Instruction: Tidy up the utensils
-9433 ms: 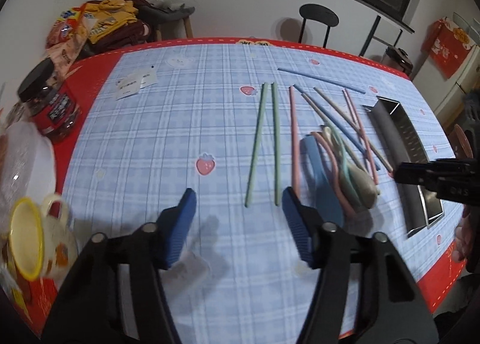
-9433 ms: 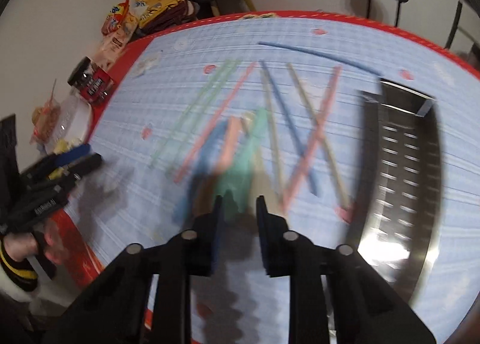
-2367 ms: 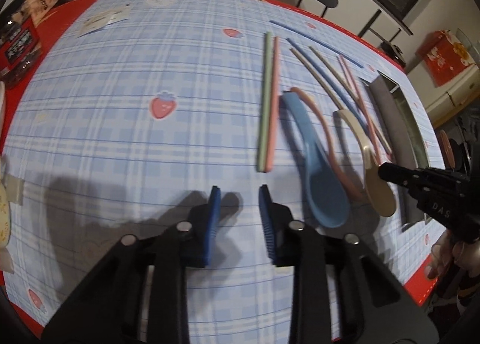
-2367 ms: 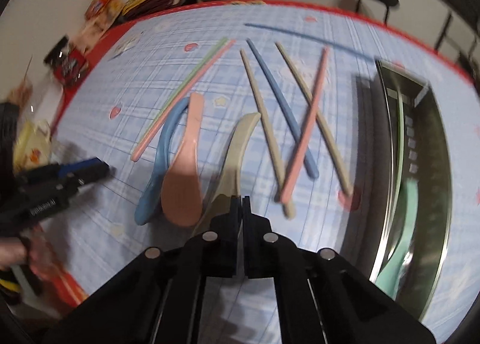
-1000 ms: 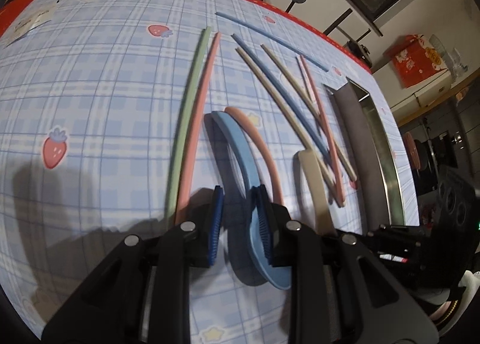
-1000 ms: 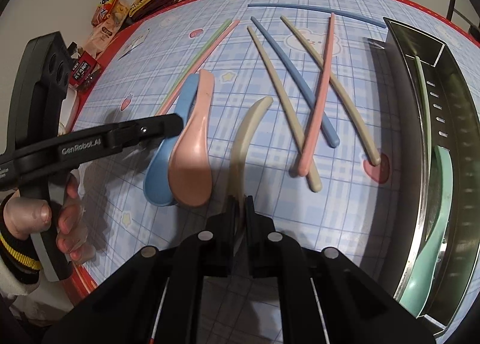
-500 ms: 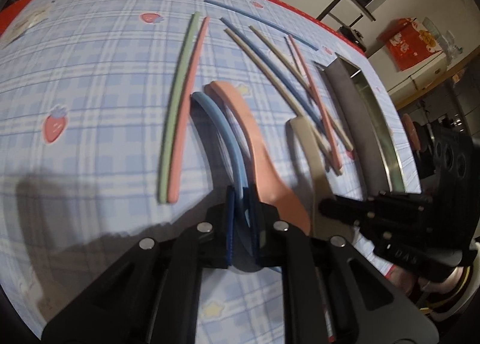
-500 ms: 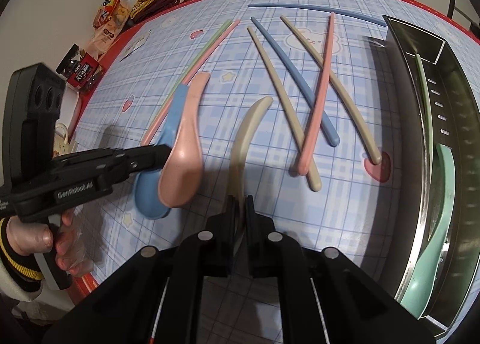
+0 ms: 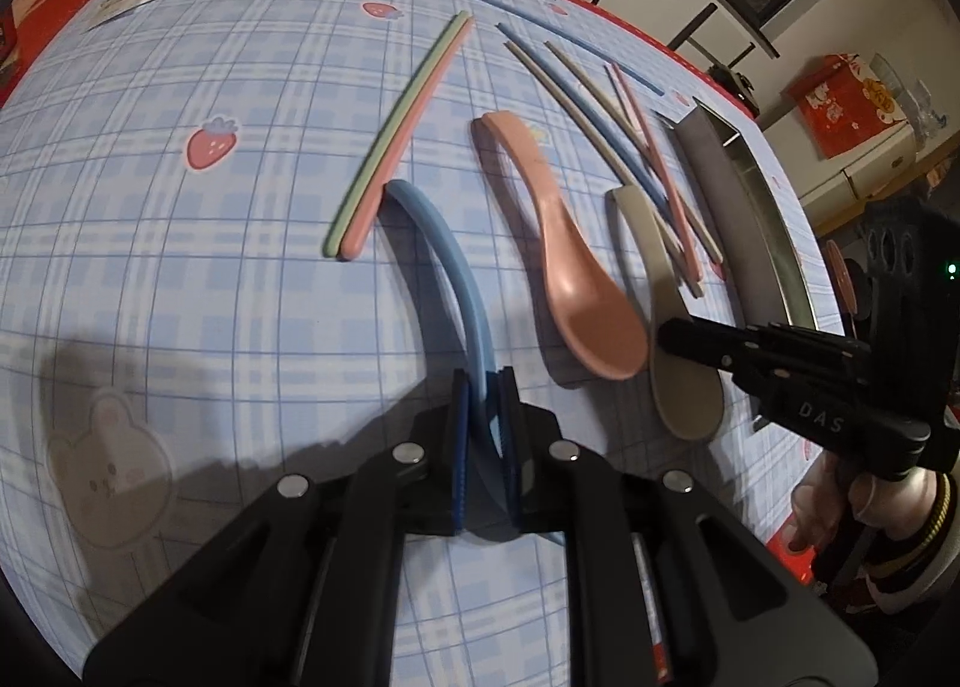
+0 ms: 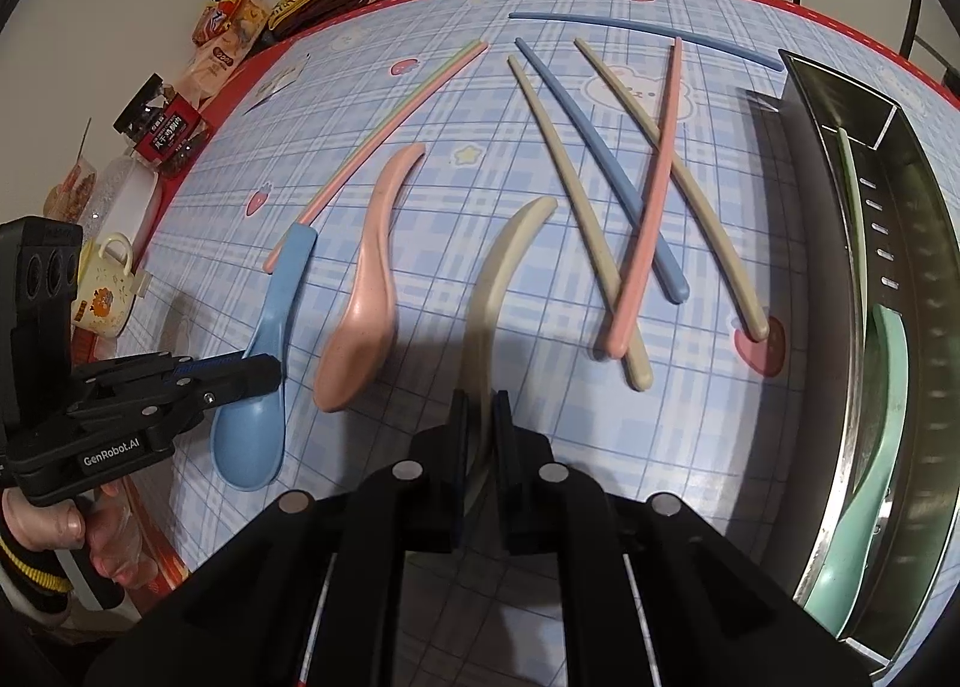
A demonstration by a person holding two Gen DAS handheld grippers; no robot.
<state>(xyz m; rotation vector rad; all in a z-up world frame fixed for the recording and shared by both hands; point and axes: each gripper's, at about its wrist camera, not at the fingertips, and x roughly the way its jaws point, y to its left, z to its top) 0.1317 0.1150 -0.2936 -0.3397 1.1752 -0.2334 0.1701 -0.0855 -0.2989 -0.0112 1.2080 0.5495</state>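
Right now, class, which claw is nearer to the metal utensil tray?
Right. The right claw, shut on the beige spoon, is closer to the metal utensil tray; the left claw, gripping the blue spoon, is farther away.

Bright overhead light, soft shadows, strong fisheye edge distortion.

both wrist views look close over the tablecloth (image 9: 180,279).

Left hand-held gripper (image 9: 483,387) and right hand-held gripper (image 10: 478,408) both clamped tight, held low.
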